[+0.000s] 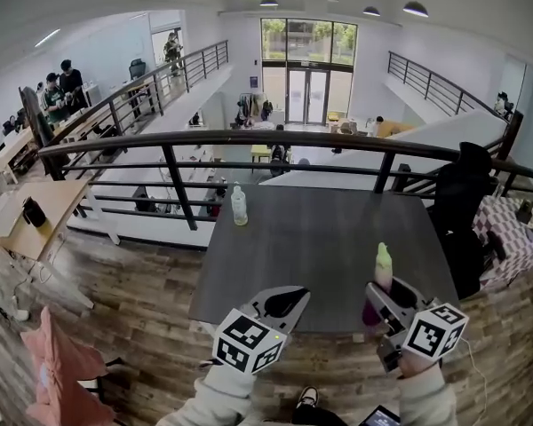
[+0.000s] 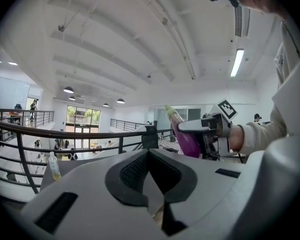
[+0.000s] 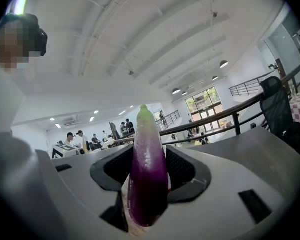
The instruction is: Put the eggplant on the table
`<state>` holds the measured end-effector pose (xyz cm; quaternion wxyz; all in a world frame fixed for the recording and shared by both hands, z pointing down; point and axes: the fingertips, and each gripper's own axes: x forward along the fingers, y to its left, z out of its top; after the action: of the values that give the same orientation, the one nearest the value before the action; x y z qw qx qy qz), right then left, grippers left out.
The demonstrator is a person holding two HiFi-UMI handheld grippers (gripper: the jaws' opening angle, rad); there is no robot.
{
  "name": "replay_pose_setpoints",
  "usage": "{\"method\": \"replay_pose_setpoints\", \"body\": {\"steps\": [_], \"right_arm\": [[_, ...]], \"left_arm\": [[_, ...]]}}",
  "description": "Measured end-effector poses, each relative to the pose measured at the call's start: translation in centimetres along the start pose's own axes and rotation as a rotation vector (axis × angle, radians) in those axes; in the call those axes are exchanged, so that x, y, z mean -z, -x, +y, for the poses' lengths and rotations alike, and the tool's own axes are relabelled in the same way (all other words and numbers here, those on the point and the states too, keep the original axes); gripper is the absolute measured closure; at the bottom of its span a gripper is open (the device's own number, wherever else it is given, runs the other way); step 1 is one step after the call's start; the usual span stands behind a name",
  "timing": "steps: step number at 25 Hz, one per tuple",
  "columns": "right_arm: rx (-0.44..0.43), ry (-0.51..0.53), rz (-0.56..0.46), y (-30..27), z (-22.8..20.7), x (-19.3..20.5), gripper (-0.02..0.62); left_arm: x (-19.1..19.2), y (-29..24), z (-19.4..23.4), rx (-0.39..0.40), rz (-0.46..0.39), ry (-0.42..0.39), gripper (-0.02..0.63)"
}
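Observation:
A purple eggplant (image 1: 383,272) with a pale green tip stands upright in my right gripper (image 1: 379,302), over the near right edge of the dark grey table (image 1: 320,238). In the right gripper view the eggplant (image 3: 148,179) fills the gap between the two pads, and the right gripper (image 3: 149,156) is shut on it. My left gripper (image 1: 289,298) hovers at the table's near edge, to the left of the eggplant, its jaws together and empty. The left gripper view shows the left gripper (image 2: 149,159) shut, with the eggplant (image 2: 186,139) off to its right.
A clear plastic bottle (image 1: 239,205) stands at the table's far left edge, in front of a black railing (image 1: 249,140). A dark chair with a black garment (image 1: 462,211) is at the table's right. A wooden desk (image 1: 35,211) and pink cloth (image 1: 58,362) lie left.

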<state>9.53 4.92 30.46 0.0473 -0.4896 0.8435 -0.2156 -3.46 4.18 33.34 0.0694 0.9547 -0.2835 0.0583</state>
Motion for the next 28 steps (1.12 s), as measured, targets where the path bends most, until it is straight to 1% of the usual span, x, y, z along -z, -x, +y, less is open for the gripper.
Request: {"method": "replay_pose_setpoints", "body": {"steps": [2, 7, 10, 13, 19, 22, 28], "right_arm": [[-0.012, 0.002, -0.008, -0.8, -1.5, -1.4, 0.388], [-0.027, -0.003, -0.021, -2.4, -5.4, -4.1, 0.388], [-0.050, 0.006, -0.021, -2.6, -7.2, -5.8, 0.388], [-0.064, 0.000, -0.032, -2.8, -9.6, -7.0, 0.388], [-0.088, -0.018, -0.030, -4.5, -13.3, -7.4, 0.388], [-0.102, -0.018, -0.010, -5.7, -13.9, -7.1, 0.388], [-0.108, -0.023, 0.016, -8.3, -15.0, -7.4, 0.388]], "left_arm": [[-1.2, -1.7, 0.9, 0.000, -0.011, 0.001, 0.600], [-3.0, -6.4, 1.7, 0.036, -0.024, -0.001, 0.600], [-4.4, -9.0, 1.9, 0.032, -0.020, -0.014, 0.600], [-5.1, -11.3, 2.6, 0.012, -0.027, -0.010, 0.600], [-5.3, -14.5, 4.3, -0.024, -0.053, 0.015, 0.600], [-5.2, -15.1, 5.4, -0.042, -0.057, 0.032, 0.600], [-5.3, -16.3, 7.4, -0.046, -0.055, 0.048, 0.600]]}}
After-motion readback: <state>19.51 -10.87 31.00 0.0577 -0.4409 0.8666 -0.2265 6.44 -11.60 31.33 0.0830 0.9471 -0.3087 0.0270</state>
